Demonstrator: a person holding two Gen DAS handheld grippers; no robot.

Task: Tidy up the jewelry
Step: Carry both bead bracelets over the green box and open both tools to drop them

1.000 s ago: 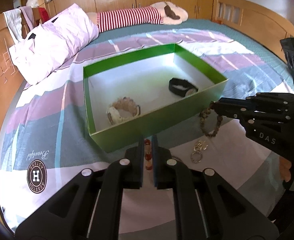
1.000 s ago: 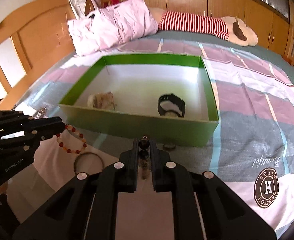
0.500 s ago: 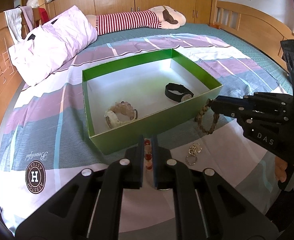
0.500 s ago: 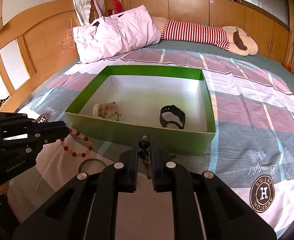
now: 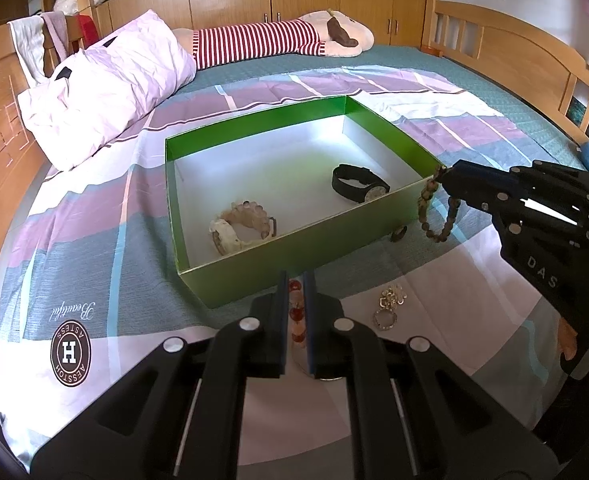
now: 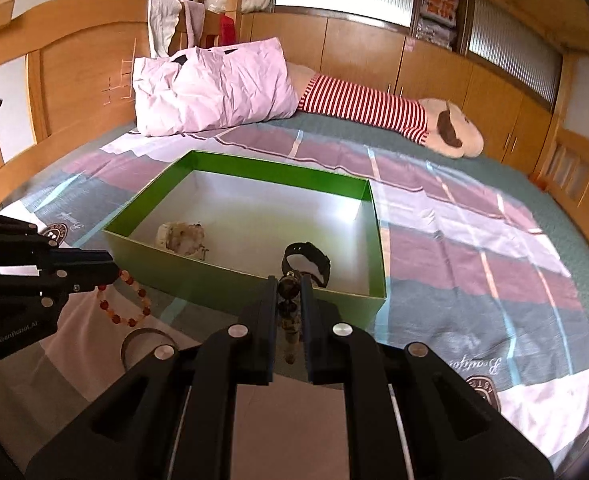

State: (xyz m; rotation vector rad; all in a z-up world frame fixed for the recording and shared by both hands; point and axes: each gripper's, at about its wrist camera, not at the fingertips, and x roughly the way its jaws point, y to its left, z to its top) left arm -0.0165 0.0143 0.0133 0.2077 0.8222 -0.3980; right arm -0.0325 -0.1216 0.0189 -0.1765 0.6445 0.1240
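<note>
Lifted higher than a second ago: right gripper [image 6: 288,292] pinching brown bead bracelet [image 5: 434,212] near green cardboard box [image 5: 294,240], left gripper [image 5: 294,312] pinching red bead bracelet [image 6: 124,300]. Could snag on box wall, slip, fall outside.

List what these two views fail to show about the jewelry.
- Red bead bracelet, left wrist view: mostly hidden between the left hand-held gripper fingers.
- Small dark ring, left wrist view: too small to identify.
- Gold pieces: count unclear, tangled.
- Hoop, right wrist view: partly behind the right hand-held gripper.
</note>
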